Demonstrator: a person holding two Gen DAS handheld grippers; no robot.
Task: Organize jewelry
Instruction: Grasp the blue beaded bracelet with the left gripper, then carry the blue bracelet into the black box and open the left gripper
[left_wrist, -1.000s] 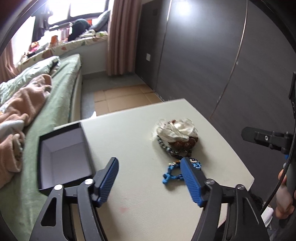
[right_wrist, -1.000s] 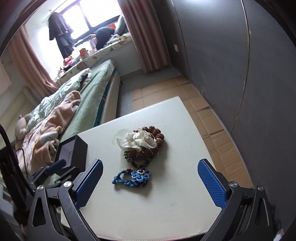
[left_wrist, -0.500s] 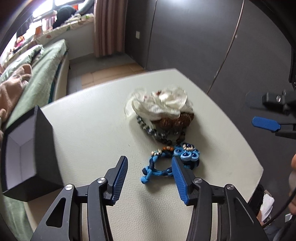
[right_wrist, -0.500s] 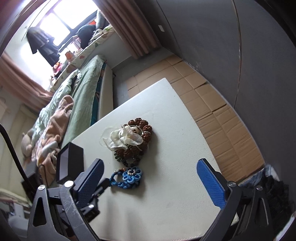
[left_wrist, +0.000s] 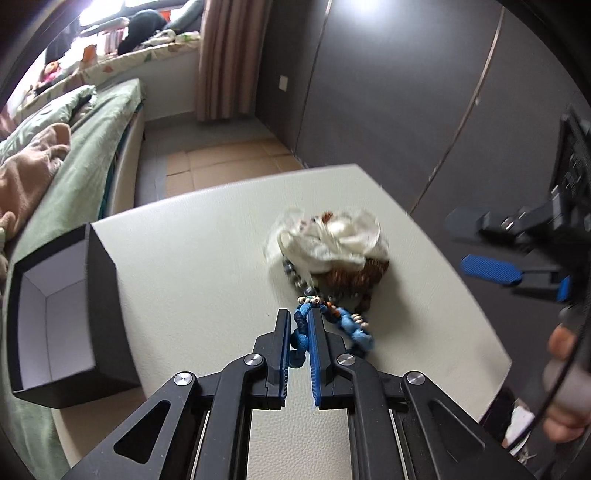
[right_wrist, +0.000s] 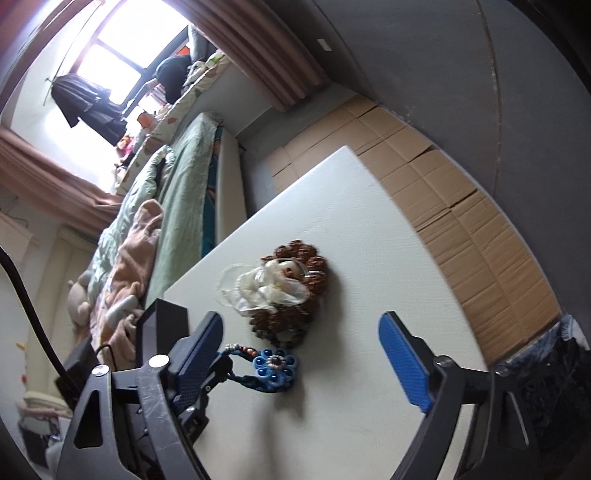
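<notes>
My left gripper (left_wrist: 298, 321) is shut on the blue woven bracelet (left_wrist: 351, 326), pinching its cord near the table top. The bracelet's blue flower charm (right_wrist: 274, 365) shows in the right wrist view, beside the left gripper's fingers (right_wrist: 218, 365). A pile of brown and dark bead bracelets under a white fabric flower (left_wrist: 332, 240) lies just beyond on the white table (left_wrist: 207, 251); the pile also shows in the right wrist view (right_wrist: 284, 284). An open black box with a white inside (left_wrist: 55, 314) stands at the table's left edge. My right gripper (right_wrist: 303, 365) is open and empty above the table.
A bed with green and pink bedding (left_wrist: 48, 166) runs along the left side of the table. Dark wardrobe doors (left_wrist: 406, 92) stand behind and right. Cardboard sheets cover the floor (right_wrist: 443, 192) beyond the table's far edge. My right gripper shows at the right in the left wrist view (left_wrist: 491, 269).
My left gripper has closed from open onto the blue bracelet's cord and moved forward over it. The right gripper has tilted and stayed open.
</notes>
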